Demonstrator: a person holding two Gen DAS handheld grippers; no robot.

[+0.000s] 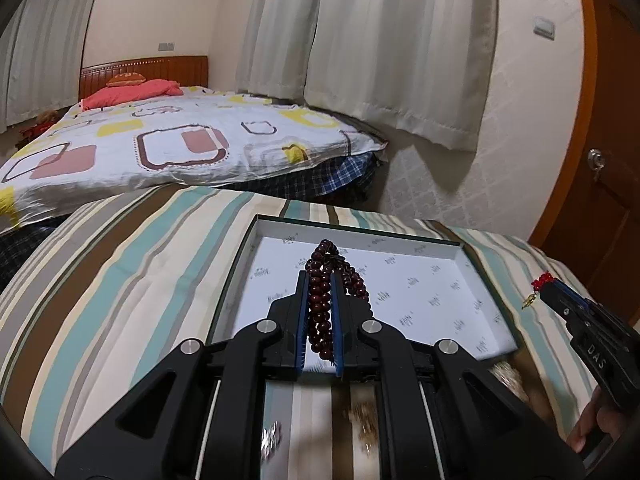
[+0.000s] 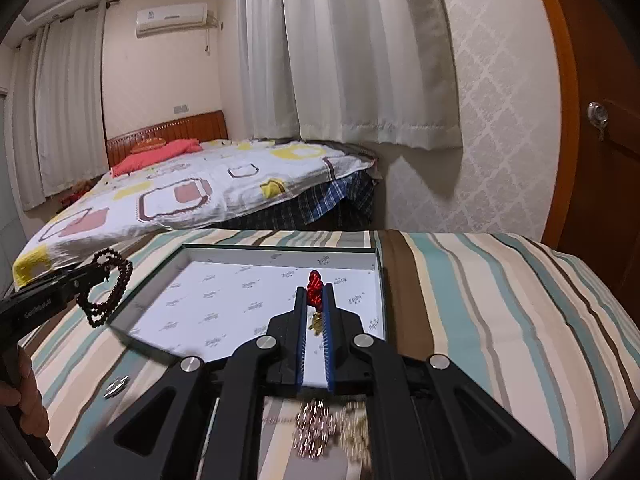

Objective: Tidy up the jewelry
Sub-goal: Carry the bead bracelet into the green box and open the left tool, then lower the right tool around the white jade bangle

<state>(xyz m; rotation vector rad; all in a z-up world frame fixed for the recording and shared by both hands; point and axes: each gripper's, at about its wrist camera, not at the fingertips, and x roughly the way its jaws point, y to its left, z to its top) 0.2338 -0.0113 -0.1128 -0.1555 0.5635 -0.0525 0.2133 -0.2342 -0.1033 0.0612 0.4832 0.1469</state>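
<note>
jewelry box (image 1: 460, 258): lying open on the striped bedspread (image 1: 120, 264), white lining showing.
left gripper (image 1: 320, 280): clamping looped dark red beads (image 1: 320, 304), hanging above the box's near edge.
right gripper (image 2: 314, 296): pinching a red knotted charm (image 2: 315, 290) above the box.
loose jewelry (image 2: 316, 432): lying blurred on the bedspread's near edge.

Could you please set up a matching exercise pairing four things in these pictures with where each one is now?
Things:
1. dark bead string
2. red knotted charm
3. shallow box
4. pink pillow

Places:
A. on the far bed
B. clamped in the left gripper
C. on the striped cover
D. clamped in the right gripper

Pairs: 1-B, 2-D, 3-C, 4-A
</note>
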